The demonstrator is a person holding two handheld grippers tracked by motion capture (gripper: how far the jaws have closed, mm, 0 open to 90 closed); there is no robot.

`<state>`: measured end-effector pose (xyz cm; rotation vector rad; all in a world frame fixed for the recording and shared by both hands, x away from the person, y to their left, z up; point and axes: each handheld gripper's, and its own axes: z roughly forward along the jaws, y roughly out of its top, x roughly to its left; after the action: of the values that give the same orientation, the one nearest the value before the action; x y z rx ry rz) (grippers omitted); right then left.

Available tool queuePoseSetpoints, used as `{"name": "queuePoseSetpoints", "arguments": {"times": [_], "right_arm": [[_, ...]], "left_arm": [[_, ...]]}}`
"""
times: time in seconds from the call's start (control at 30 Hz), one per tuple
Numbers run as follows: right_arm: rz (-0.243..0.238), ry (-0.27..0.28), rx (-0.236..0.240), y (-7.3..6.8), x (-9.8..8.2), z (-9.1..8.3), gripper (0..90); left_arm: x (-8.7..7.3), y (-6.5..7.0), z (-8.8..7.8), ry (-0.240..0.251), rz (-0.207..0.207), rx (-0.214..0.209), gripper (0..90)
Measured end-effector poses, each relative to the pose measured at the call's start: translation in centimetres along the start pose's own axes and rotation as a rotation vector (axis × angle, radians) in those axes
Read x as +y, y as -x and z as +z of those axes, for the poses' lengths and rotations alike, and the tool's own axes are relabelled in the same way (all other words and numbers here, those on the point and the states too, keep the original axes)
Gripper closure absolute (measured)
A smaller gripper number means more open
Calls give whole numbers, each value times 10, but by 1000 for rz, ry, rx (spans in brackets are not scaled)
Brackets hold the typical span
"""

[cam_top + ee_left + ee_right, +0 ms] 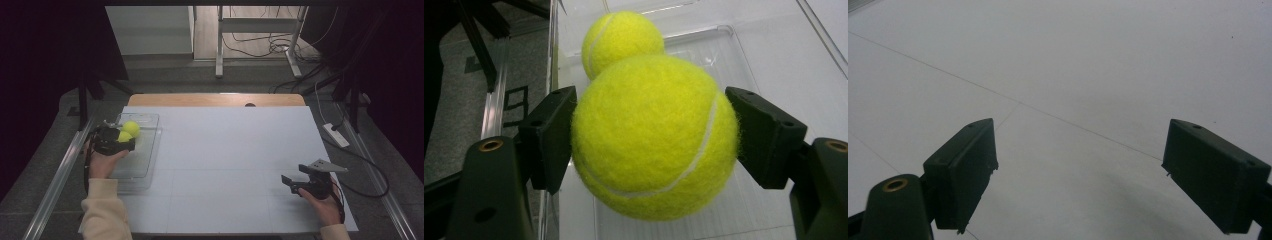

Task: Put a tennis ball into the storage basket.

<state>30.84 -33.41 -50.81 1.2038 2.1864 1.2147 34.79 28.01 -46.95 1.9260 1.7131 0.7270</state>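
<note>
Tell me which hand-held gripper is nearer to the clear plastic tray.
Left. The left hand-held gripper is over the clear plastic tray, shut on a tennis ball. The right hand-held gripper is open, far across the white table.

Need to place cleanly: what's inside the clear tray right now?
One loose tennis ball lies in the clear tray; the left claw holds another over it, hiding the floor beneath.

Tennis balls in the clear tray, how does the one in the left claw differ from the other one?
The held tennis ball is clamped between the left claw's jaws; the second tennis ball sits free, just behind it. In the high view the second ball lies farther along the clear tray from the person. The right claw is open with nothing between its jaws. Both balls are yellow-green with white seams.
</note>
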Motion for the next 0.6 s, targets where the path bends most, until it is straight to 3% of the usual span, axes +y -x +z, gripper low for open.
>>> {"name": "queuePoseSetpoints", "arguments": {"times": [0.1, 0.33, 0.47, 0.6], "right_arm": [[1, 0, 0, 0, 0, 0, 143], [-1, -1, 1, 0, 0, 0, 142], [1, -2, 2, 0, 0, 0, 142], [0, -1, 1, 0, 0, 0, 142]], "left_arm": [[0, -1, 1, -4, -1, 11, 256], [1, -3, -7, 45, -35, 17, 163], [3, -2, -10, 70, -62, -22, 128], [4, 0, -13, 100, -55, -71, 122]]}}
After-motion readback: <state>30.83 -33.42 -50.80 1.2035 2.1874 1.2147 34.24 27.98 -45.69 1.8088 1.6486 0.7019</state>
